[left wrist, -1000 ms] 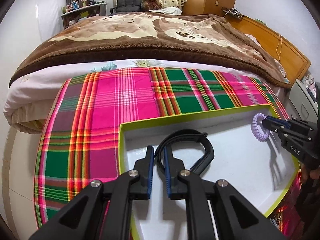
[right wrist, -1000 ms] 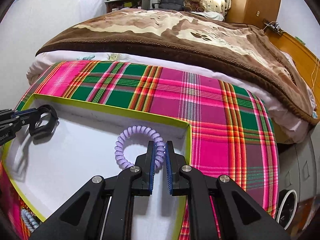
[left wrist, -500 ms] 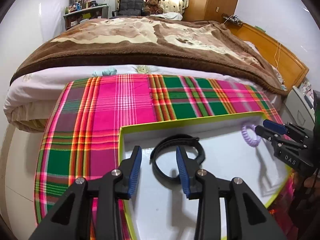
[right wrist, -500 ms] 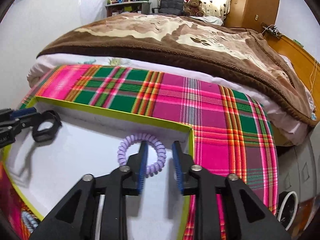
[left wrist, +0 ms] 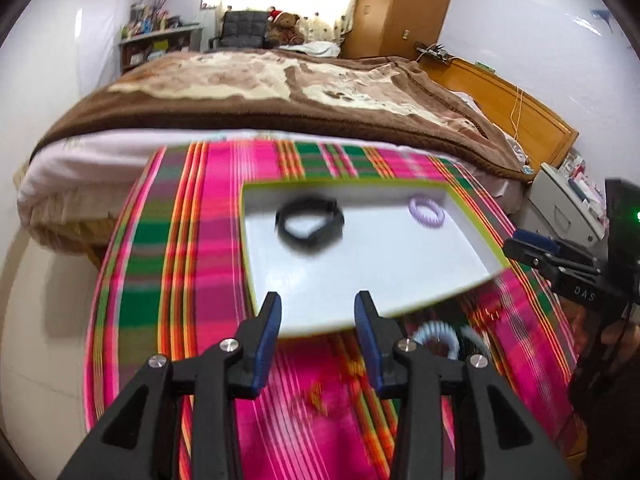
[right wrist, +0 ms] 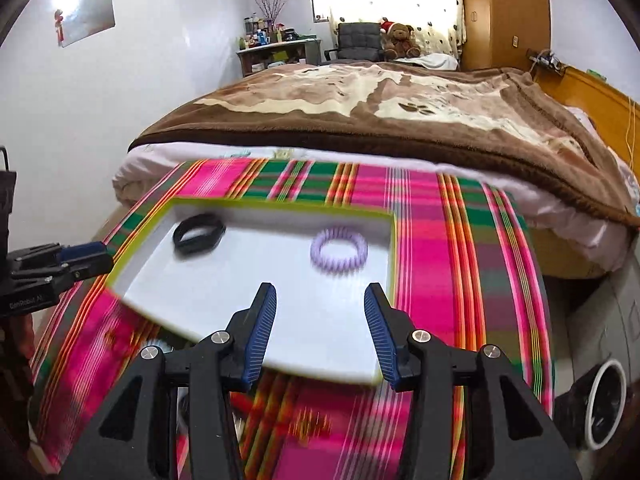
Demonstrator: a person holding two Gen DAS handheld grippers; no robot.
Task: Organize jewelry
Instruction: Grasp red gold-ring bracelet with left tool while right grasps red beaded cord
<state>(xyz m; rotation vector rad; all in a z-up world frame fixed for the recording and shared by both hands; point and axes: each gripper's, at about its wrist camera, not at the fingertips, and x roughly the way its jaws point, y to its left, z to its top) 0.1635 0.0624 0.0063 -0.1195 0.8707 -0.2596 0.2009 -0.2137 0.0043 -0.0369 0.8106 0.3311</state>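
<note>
Two pieces already lie in the shallow white tray with the lime-green rim [left wrist: 476,216]: a black band bracelet [left wrist: 310,224] toward its left side and a lilac spiral coil ring [right wrist: 339,249] near its far right corner, well apart from each other. Both tools hang over the tray's near edge with nothing between their blue pads. The left gripper [left wrist: 318,334] stands spread and its jaws are opening; the right gripper [right wrist: 320,330] is wider, its jaws opening too, and it shows at the right edge of the left view as a black arm with a blue tip.

What the coming move seems to turn on lies nearer than the tray: a pale blue spiral coil [left wrist: 435,334], with something dark and blurred beside it, rests on the cloth just past the tray's near edge. In the left view it sits just right of the left gripper's right finger [left wrist: 370,344]; in the right view only a scrap shows low at the left, behind the fingers. It lies between the two tools and the left looks the closer, though blur makes this a guess. As a ring it has no long axis to line up with.

Everything rests on a pink, green and orange plaid cloth [right wrist: 440,240] spread over the foot of a bed, under a brown plush blanket [right wrist: 400,120]. Beyond are a wooden headboard, a wardrobe and a teddy bear by the curtained window.
</note>
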